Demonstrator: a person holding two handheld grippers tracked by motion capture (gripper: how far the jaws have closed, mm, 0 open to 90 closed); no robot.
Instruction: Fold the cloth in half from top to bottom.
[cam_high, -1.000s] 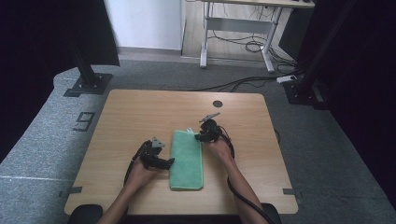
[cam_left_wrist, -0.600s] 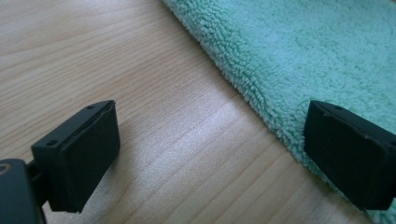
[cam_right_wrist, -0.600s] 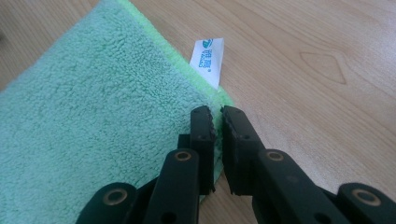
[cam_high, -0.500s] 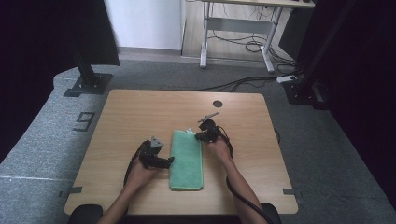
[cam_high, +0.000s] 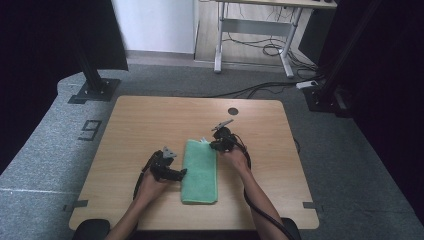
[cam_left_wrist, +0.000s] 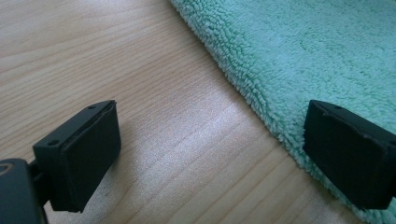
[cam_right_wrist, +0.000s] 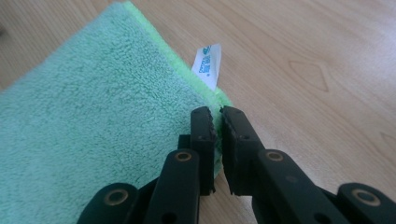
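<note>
R gripper (cam_right_wrist: 217, 122) low, pinching green towel (cam_high: 200, 170) far corner; L gripper (cam_left_wrist: 210, 154) spread, straddling towel edge.

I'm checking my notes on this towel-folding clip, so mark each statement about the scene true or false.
1. The green towel lies on the wooden table. True.
2. The right hand-held gripper stands wide open. False: its jaws are shut on the towel's edge, by the white label.
3. The left hand-held gripper is open. True.
4. The towel is red. False: it is green.
5. The left hand-held gripper is lifting the towel. False: the towel lies flat.
</note>
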